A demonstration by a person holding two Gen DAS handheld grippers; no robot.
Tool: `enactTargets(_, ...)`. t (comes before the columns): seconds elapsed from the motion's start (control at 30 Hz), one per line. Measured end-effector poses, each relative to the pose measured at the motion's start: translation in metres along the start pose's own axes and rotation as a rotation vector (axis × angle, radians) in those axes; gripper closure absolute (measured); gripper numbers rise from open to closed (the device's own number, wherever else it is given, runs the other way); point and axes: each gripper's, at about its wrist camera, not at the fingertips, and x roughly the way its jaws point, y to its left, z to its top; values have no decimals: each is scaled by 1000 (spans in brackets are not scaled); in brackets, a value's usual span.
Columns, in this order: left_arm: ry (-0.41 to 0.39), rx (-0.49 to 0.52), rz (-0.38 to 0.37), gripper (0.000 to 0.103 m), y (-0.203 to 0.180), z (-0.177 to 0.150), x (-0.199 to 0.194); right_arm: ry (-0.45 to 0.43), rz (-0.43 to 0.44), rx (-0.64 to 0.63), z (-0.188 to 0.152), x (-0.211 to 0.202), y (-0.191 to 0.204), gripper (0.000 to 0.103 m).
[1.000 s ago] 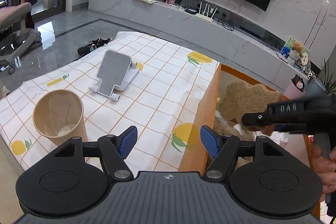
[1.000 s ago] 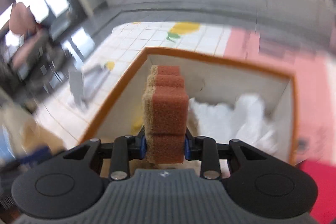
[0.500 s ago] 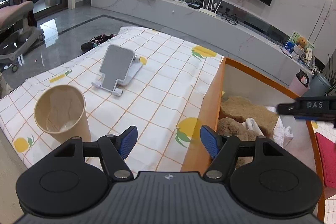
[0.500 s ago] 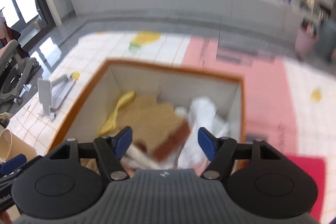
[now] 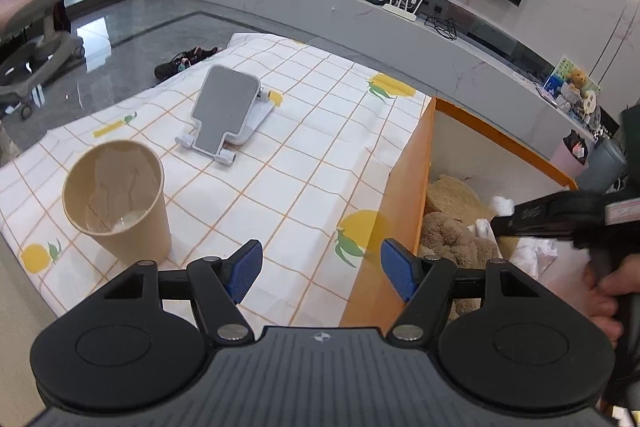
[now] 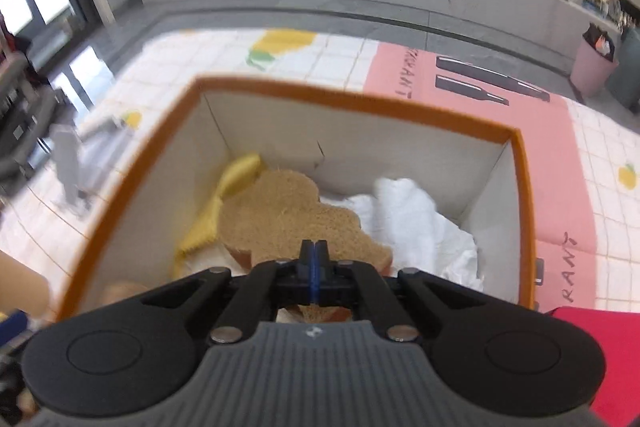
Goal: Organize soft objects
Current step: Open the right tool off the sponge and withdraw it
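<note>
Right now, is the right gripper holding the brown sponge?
No, the right gripper has its jaws shut together on nothing, and the brown sponge lies loose inside the orange box.

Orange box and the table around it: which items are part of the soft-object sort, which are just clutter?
Job:
- orange box
- brown sponge
- yellow cloth
- white cloth
- plush toy
- right gripper, shut, empty
- left gripper, open

Lying about:
- paper cup
- phone stand
- pink mat
</note>
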Motion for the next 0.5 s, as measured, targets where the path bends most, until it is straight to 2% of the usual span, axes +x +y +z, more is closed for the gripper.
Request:
enactTargets(0.13, -16, 23, 12, 24, -3, -2, -2, -8, -22, 29, 4, 13, -3, 103)
enactTargets(0.3, -36, 57, 37, 24, -9, -3, -4, -9, -53, -34, 4, 18, 6, 103)
enactTargets(0.43, -35, 62, 33, 24, -8, -4, -5, -80, -80, -102, -5, 14, 12, 103)
enactTargets(0.5, -33, 68, 27, 24, -6, -4, -6, -149, -41, -108, -11, 5, 12, 103)
